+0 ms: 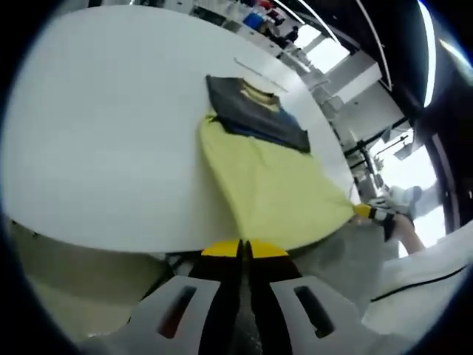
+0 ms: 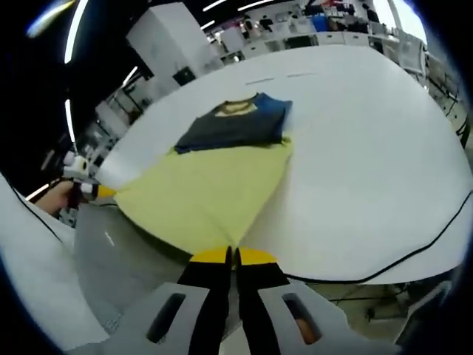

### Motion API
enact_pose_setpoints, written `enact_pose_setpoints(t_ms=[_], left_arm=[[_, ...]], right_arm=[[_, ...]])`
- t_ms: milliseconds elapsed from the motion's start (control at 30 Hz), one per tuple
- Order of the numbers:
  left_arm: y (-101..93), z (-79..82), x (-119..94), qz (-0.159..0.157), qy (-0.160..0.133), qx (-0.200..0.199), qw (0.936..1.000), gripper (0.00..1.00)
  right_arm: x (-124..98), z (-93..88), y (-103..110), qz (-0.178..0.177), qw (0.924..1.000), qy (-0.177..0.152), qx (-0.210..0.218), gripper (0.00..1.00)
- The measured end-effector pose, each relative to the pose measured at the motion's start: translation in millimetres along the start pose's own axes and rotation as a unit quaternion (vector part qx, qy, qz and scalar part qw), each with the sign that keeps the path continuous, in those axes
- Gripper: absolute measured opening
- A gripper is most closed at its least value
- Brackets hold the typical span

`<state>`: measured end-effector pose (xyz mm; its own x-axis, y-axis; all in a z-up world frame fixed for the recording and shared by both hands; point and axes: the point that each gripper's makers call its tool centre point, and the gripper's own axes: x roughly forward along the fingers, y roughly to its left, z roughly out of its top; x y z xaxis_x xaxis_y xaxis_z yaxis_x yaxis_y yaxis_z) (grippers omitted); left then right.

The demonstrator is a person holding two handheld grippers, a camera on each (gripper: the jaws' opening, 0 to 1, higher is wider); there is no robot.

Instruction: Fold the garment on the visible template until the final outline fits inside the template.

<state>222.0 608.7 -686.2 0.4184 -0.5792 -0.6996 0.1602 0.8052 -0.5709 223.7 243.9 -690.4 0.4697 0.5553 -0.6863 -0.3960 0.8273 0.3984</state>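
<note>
My left gripper (image 1: 244, 250): jaws pinched on one hem corner of the shirt (image 1: 273, 177). My right gripper (image 2: 230, 255): jaws clamped on the other, stretching the fabric taut; collar end lies far on the table (image 1: 111, 133).

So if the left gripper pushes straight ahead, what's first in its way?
Nothing new: the left gripper is already shut on the shirt's yellow hem, so more shirt over the table, probably.
</note>
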Motion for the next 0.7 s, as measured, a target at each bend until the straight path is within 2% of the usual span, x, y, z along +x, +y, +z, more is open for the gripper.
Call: enact_pose_setpoints(t_ms=[700], left_arm=[[-29.0, -4.1, -27.5, -0.017, -0.004, 0.021, 0.9996, 0.0]], right_arm=[[-25.1, -2.5, 15.3, 0.009, 0.9999, 0.006, -0.012, 0.03]])
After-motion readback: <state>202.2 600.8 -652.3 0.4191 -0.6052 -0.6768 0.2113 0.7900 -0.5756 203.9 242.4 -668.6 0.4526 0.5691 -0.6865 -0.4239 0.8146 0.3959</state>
